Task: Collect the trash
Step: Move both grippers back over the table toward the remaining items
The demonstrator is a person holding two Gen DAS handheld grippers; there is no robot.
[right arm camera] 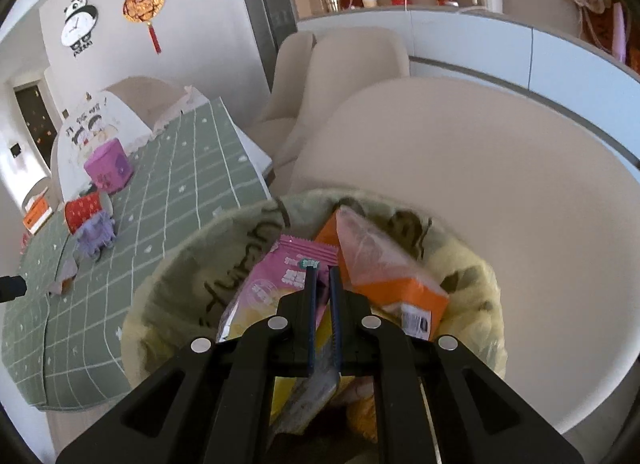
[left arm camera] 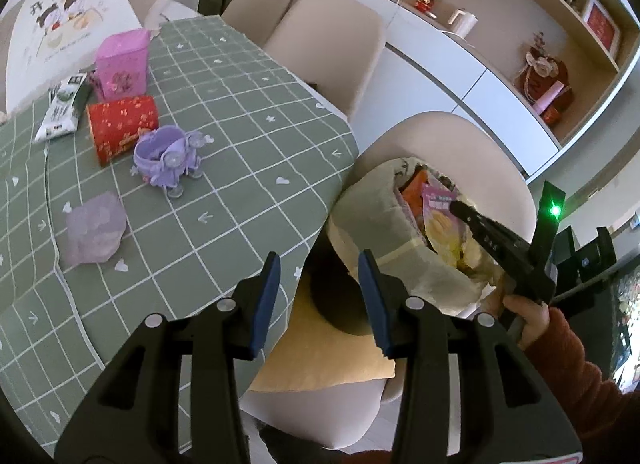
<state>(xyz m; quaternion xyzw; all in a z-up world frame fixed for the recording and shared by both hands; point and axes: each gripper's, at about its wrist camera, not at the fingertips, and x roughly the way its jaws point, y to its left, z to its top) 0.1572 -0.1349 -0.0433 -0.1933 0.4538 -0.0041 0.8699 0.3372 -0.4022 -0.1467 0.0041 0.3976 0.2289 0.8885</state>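
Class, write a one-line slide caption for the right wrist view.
Right gripper pinches a pink snack wrapper over the open trash bag beside an orange carton.

**A dining room in a home**

I am standing at a dining table (left arm camera: 240, 104) with a green checked cloth, and beige upholstered chairs (left arm camera: 332, 44) are around it. A white sideboard (left arm camera: 460, 76) carries a kettle (left arm camera: 464, 22) and red figurines (left arm camera: 426, 0). On the wall hang a panda clock (right arm camera: 79, 26) and a red ornament (right arm camera: 145, 4).

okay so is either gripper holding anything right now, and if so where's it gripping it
The right gripper pinches the pink snack wrapper by its top sealed edge, over the trash bag. The left gripper holds nothing; its jaws stand apart.
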